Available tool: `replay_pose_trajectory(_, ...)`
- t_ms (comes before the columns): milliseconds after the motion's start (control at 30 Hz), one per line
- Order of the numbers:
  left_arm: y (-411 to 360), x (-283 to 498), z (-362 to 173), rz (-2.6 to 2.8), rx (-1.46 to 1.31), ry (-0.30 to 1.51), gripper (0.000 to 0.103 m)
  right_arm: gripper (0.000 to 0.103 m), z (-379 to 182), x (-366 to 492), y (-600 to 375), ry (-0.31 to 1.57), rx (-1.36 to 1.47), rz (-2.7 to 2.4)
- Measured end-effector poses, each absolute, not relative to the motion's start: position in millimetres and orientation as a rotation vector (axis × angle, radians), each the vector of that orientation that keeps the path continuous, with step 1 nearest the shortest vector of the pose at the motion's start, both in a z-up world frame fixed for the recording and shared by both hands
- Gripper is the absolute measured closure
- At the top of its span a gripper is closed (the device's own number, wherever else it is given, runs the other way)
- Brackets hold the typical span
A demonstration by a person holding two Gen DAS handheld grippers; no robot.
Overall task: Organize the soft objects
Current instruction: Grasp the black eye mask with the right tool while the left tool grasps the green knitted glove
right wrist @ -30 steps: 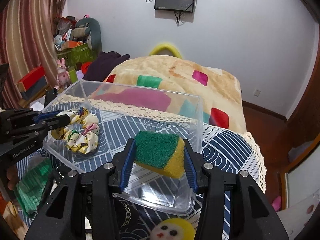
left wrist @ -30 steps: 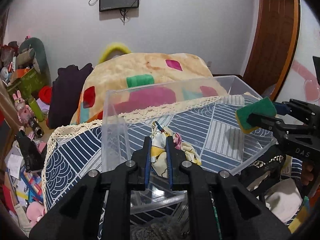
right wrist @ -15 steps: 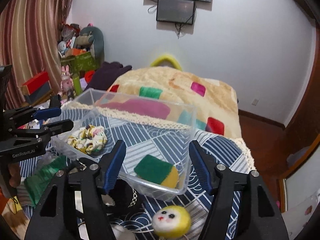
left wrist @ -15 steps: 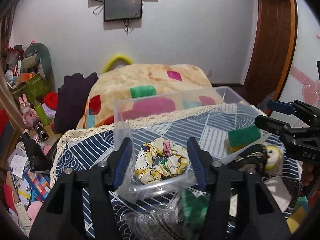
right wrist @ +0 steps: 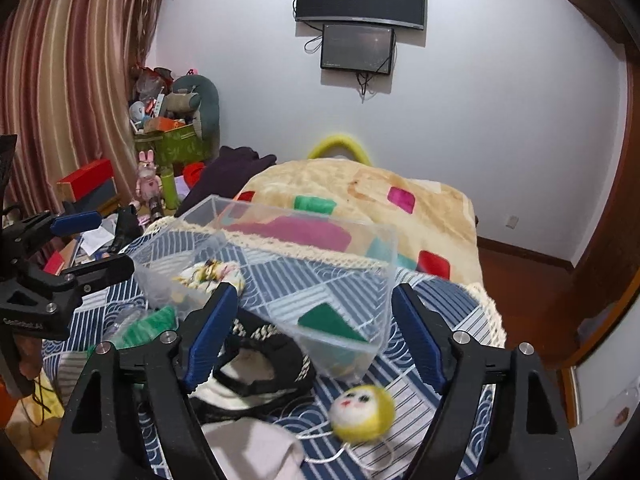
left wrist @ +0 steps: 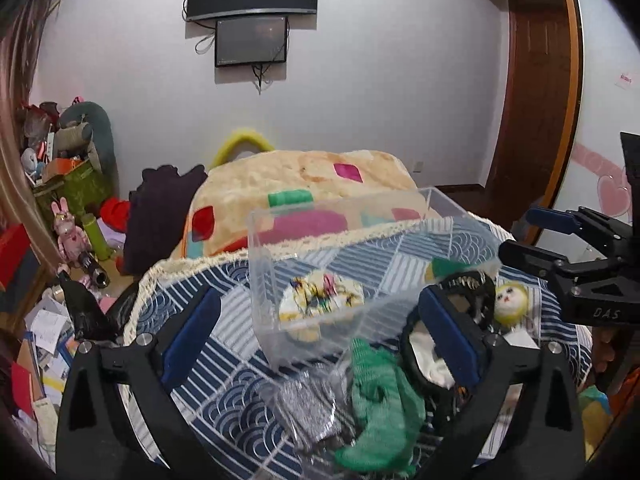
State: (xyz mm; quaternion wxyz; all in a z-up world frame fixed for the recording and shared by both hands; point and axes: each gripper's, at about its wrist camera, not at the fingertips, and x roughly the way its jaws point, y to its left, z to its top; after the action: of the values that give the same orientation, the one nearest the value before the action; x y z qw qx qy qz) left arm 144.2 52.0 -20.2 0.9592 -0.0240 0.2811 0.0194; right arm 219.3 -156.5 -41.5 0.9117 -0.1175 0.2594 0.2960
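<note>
A clear plastic bin (left wrist: 256, 240) (right wrist: 304, 216) stands on the patterned tablecloth. A floral scrunchie (left wrist: 320, 296) (right wrist: 212, 274) lies at its left end and a green-and-yellow sponge (left wrist: 444, 268) (right wrist: 328, 320) at its right end. My left gripper (left wrist: 318, 298) (right wrist: 114, 240) hangs in front of the bin, its jaws opening wide and nothing between them. My right gripper (right wrist: 315, 292) (left wrist: 520, 232) is also opening and holds nothing. In front of the bin lie a green mesh cloth (left wrist: 380, 400), a black headband (right wrist: 260, 348) and a yellow felt face ball (right wrist: 362, 408) (left wrist: 508, 300).
The tablecloth (left wrist: 224, 360) has a lace edge. Behind it rises a cream blanket (right wrist: 360, 188) with coloured squares. Toys, boxes and papers crowd the floor at the left (left wrist: 60, 240). A silver scrubber (left wrist: 312, 404) lies by the green cloth. A wooden door (left wrist: 536, 120) stands at the right.
Both grippers opened and let go: the scrunchie and the sponge now lie in the bin. Both grippers have drawn back and up from the bin.
</note>
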Motion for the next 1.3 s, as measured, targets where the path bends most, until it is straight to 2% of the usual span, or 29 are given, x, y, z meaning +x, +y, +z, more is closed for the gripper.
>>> replay_pose_trajectory(433,38.6,126.6,-54.4,-0.006,-0.058,0.642,0.002,0.027,-80.9,215.5,-152.2,0.648,-0.24,0.638)
replay_pose_trajectory(533,34.7,125.2,-60.3,-0.007,-0.048,0.653,0.002,0.032,-86.7,219.0,-150.7,0.683,-0.228,0.649)
replay_pose_trajectory(633,33.5,125.7,-66.1,-0.015,-0.054,0.67,0.002,0.044,-91.4,224.7,-149.0,0.722,-0.212,0.666)
replay_pose_trajectory(700,33.7,127.3,-69.0,-0.02,-0.058,0.681,0.002,0.064,-95.4,227.3,-148.4,0.752,-0.196,0.682)
replay_pose_trajectory(800,32.1,127.9,-72.3,-0.028,-0.06,0.684,0.002,0.08,-98.5,226.2,-150.3,0.751,-0.185,0.677)
replay_pose_trajectory(900,29.7,124.7,-73.6,-0.043,-0.058,0.672,0.003,0.085,-96.2,220.5,-157.8,0.73,-0.166,0.676)
replay_pose_trajectory(967,28.0,123.0,-74.9,-0.049,-0.063,0.667,0.01,0.087,-91.6,214.9,-163.3,0.707,-0.164,0.668)
replay_pose_trajectory(1033,27.2,122.9,-76.4,-0.059,-0.067,0.669,0.029,0.088,-85.7,209.0,-167.1,0.677,-0.172,0.662)
replay_pose_trajectory(1067,26.3,124.3,-78.1,-0.071,-0.068,0.68,0.033,0.088,-81.6,204.8,-169.5,0.655,-0.179,0.652)
replay_pose_trajectory(1233,23.9,132.1,-87.3,-0.096,-0.068,0.725,0.071,0.089,-62.4,191.8,-176.7,0.583,-0.181,0.631)
replay_pose_trajectory(1300,24.6,131.8,-88.1,-0.101,-0.076,0.723,0.077,0.089,-57.9,190.6,-179.4,0.566,-0.177,0.625)
